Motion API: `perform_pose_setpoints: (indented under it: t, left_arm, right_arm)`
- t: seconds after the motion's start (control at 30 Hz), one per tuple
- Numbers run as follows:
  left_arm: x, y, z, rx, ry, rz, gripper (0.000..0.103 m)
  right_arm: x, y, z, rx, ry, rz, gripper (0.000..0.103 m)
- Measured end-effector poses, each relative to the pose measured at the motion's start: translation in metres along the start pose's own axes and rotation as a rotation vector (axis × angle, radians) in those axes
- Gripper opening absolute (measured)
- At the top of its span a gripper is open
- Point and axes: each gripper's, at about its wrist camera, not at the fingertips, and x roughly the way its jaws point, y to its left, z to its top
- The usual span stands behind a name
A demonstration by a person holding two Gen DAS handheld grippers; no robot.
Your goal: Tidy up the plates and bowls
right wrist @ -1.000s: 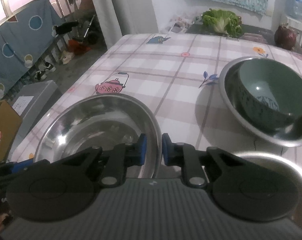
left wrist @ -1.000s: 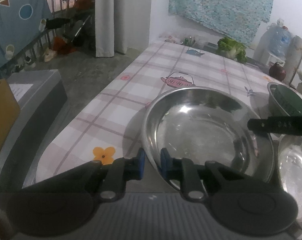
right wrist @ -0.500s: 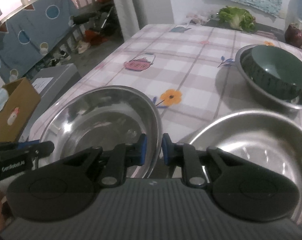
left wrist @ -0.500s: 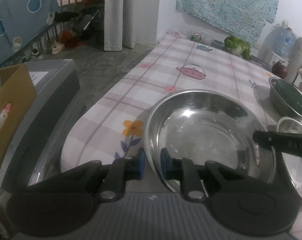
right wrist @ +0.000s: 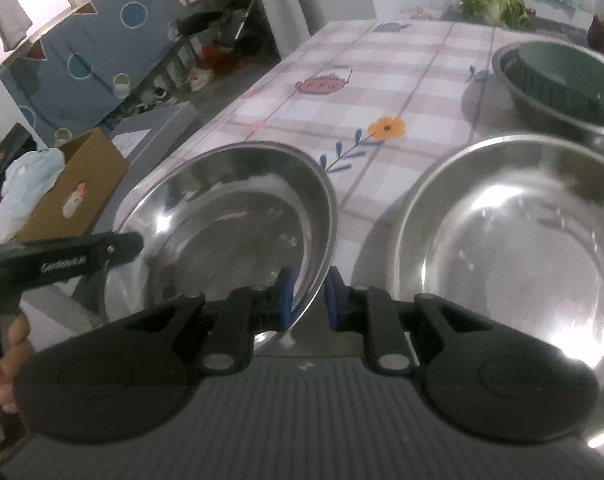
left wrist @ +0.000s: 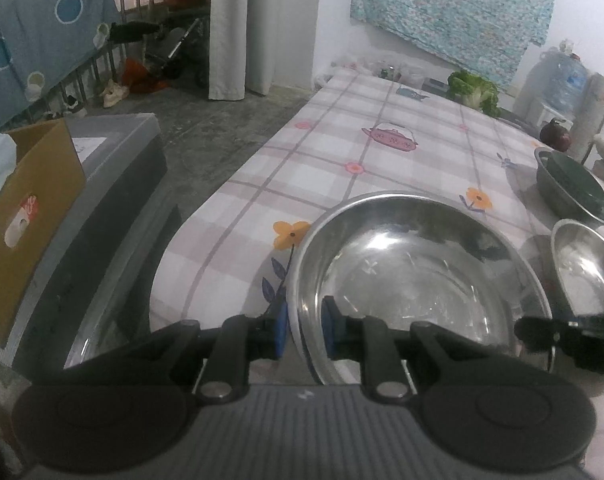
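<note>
Near the checked tablecloth's [left wrist: 381, 168] front edge, a wide shiny steel bowl [left wrist: 417, 276] is gripped at opposite rims by the left gripper [left wrist: 303, 334] and right gripper [right wrist: 307, 298]. Nesting into the neighbouring empty steel bowl [right wrist: 513, 248] is probably called for next.

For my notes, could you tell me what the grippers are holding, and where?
Both hold the large steel basin by its rim: left gripper and right gripper on opposite sides.

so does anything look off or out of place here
Mainly the big steel bowl: both tongs, left and right, pinch its rim, and it hangs past the table's near edge. Nothing looks spilled or damaged.
</note>
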Motion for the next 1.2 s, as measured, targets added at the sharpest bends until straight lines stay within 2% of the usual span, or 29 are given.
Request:
perform_pose_setpoints:
  t: [0.2,0.5,0.9,1.2]
  left_arm:
    - [-0.003,-0.001,-0.004,-0.004,0.011,-0.023,0.018]
    - [-0.008,-0.012,-0.013,0.009,0.017,-0.038,0.019]
    - [-0.014,-0.02,-0.024,0.019,0.035,-0.078,0.022]
    - [-0.011,-0.02,-0.026,0.01,0.05,-0.095,0.023]
  right_arm:
    - [-0.01,-0.005,-0.013,0.042,-0.005,0.032,0.016]
    - [-0.021,-0.011,-0.023,0.073,-0.029,0.022,0.016]
    - [-0.024,-0.024,-0.023,0.133,-0.049,0.015,0.016]
    - [-0.023,-0.023,-0.024,0.129,-0.053,0.006,0.017]
